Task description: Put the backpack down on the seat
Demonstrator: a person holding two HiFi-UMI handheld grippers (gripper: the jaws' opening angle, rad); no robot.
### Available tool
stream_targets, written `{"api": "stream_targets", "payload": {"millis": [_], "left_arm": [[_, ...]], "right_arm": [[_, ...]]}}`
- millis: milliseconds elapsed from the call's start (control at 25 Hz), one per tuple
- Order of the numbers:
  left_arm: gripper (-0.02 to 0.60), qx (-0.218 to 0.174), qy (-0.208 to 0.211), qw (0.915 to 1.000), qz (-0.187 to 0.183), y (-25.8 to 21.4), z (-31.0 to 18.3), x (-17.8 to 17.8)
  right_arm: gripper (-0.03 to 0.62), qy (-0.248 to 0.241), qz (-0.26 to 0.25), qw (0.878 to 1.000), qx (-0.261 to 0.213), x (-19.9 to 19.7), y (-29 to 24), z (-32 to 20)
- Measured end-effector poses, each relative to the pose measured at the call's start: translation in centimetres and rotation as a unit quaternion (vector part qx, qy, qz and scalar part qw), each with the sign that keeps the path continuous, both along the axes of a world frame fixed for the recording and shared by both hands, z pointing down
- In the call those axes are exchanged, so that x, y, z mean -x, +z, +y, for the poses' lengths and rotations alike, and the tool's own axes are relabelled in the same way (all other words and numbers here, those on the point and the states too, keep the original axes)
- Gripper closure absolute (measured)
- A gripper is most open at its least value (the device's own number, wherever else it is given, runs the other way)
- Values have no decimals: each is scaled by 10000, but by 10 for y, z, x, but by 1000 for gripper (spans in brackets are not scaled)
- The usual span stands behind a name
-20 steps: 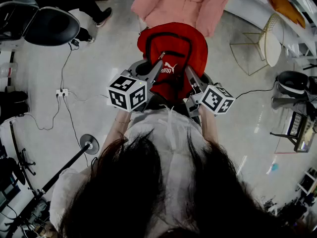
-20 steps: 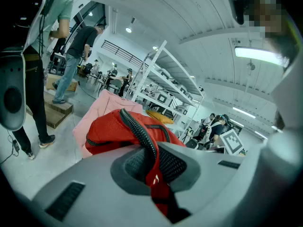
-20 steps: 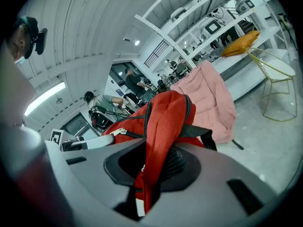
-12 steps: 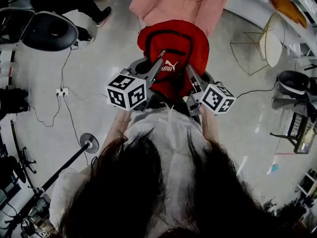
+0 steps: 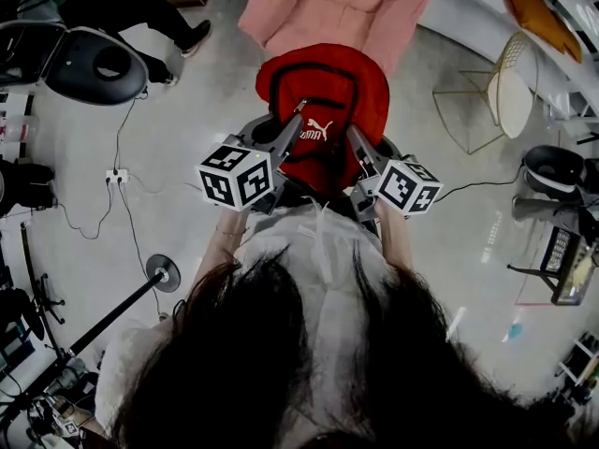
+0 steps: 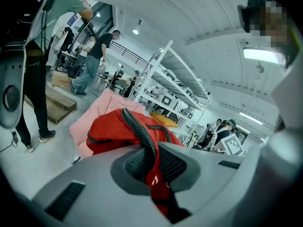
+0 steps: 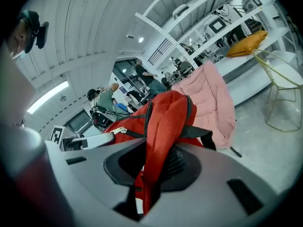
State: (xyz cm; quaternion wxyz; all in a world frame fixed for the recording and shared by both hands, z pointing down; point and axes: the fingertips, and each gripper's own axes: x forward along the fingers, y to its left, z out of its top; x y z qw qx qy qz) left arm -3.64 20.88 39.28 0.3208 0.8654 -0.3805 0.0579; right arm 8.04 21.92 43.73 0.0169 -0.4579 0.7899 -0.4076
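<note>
Showing a red backpack (image 5: 328, 78), black zips, white logo, left gripper (image 5: 292, 124) and right gripper (image 5: 360, 148) both clamped on it

"PUMA" in white on the red backpack (image 5: 326, 101)

A pale, glossy floor (image 5: 187, 129) carries everything. At 12 o'clock stands a pink seat (image 5: 337, 7), with a person's shoe (image 5: 197, 33) planted at 11. A black chair (image 5: 96, 64) sits at 10. At 9 a white power strip (image 5: 117, 175) lies flat, thin cables (image 5: 126, 124) trailing from it up and down. The round base of a stand (image 5: 165, 273) rests at 8. A gold wire chair (image 5: 501, 87) stands at 2, and a dark cable (image 5: 477, 178) runs across at 3.
</note>
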Motion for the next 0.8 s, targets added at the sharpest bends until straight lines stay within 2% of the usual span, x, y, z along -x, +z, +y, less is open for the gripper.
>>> {"api": "stream_targets", "payload": {"millis": [200, 280, 520, 800], "left_arm": [[542, -20, -231, 9997, 22, 2, -22, -66], [541, -16, -335, 9994, 0, 2, -21, -75], [543, 98, -575, 9983, -75, 8, -15, -73], [541, 260, -693, 9972, -106, 16, -34, -52]], "right_arm": [[508, -170, -58, 9997, -137, -67, 2, -26], [510, -258, -44, 9995, -180, -77, 2, -29], [510, -515, 18, 9985, -189, -74, 7, -31], [508, -626, -67, 9980, 85, -50, 20, -45]]}}
